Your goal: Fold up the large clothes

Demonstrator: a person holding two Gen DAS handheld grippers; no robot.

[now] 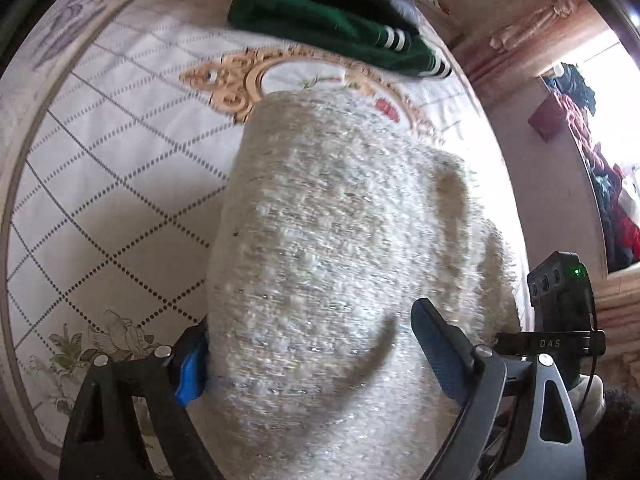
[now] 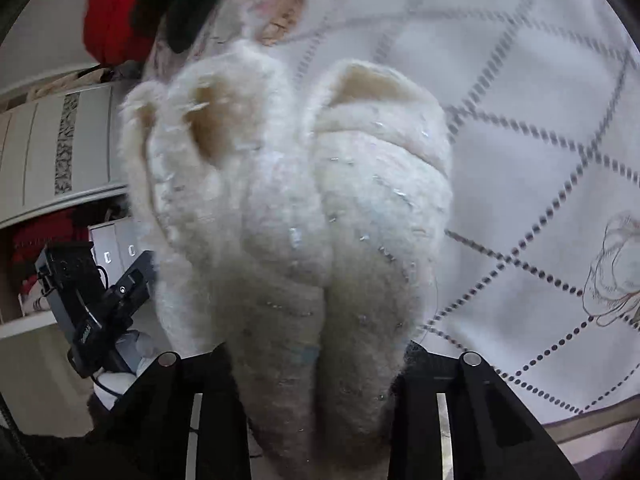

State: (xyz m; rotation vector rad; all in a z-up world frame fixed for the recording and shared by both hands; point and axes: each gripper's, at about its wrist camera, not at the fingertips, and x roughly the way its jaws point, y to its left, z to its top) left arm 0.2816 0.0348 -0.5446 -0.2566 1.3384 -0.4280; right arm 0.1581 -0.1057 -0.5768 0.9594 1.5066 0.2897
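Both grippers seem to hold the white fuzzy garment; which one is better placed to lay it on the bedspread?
Probably right: the right gripper clutches the bunched white garment over bare bedspread.

One legible marking: the letters "DAS", printed in light characters on a black clamp bar [image 1: 550, 343]. The bar sits to the right of the left jaws, just below a black camera module [image 1: 560, 284] showing a lit green indicator. In the right wrist view, the label on the black device left of the jaws is too blurred to read.
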